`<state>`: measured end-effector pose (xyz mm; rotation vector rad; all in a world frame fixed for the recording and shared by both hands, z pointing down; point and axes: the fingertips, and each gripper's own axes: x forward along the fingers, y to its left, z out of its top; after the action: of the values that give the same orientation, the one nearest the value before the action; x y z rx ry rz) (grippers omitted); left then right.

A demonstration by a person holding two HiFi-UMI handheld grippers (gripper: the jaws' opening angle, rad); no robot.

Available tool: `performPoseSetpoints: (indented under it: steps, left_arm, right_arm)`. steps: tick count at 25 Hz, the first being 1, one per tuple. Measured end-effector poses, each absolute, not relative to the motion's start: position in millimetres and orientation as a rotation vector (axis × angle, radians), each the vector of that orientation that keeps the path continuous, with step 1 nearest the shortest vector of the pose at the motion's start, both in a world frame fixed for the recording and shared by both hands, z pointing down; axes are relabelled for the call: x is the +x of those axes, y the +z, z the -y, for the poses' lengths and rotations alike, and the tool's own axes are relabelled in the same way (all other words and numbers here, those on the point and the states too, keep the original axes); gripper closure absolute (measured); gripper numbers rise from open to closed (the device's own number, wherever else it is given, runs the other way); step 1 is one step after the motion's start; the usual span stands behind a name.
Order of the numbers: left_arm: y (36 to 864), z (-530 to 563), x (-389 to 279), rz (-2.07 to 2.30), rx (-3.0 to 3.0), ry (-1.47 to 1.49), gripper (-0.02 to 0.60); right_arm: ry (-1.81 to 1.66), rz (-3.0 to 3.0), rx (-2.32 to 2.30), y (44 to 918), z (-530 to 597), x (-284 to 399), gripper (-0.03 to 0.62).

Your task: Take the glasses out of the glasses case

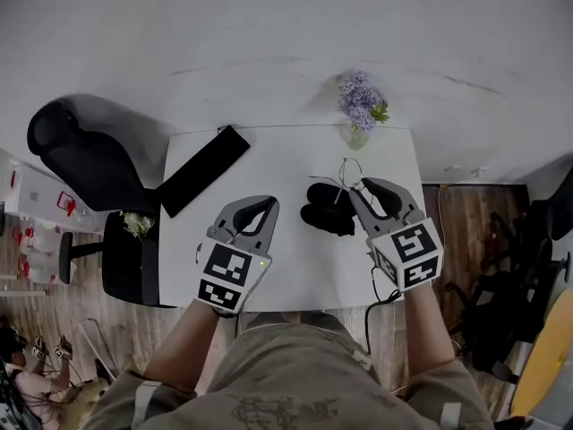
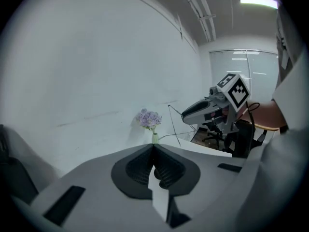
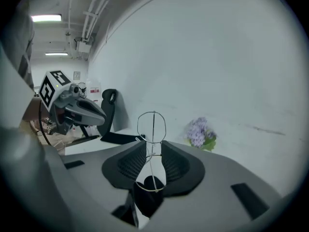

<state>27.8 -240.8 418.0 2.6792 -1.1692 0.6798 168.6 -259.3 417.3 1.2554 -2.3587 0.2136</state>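
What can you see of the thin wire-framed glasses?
The thin wire-framed glasses look like pale metal with round clear lenses. They stand on edge, one rim poking up past the jaw tips, the other low between the jaws. The right gripper is clamped on the frame's middle; nothing else touches them.

The left gripper [image 1: 265, 206] and the right gripper [image 1: 357, 186] each have a smooth pale-grey shell tapering to two jaws lined with black ribbed pads [image 3: 129, 164]. Behind the jaws sits a cube [image 1: 229, 276] of black-and-white square markers. A dark cable [image 1: 374, 305] trails behind the right gripper's cube. The person wears a khaki short-sleeved shirt [image 1: 286, 379] with a faint print.
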Motion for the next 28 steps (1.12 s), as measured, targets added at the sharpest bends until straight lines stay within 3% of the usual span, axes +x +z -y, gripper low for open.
performPoseSetpoints:
  steps: [14,28]
  left_arm:
    - [305,214,11,1.286,2.864,0.392,0.566]
    - [312,184,3,1.286,2.851,0.400,0.566]
  right_arm:
    - [0.026,2.615,1.494,276,173,167,0.477]
    - [0.132,2.646,1.400,299,143,148,0.477]
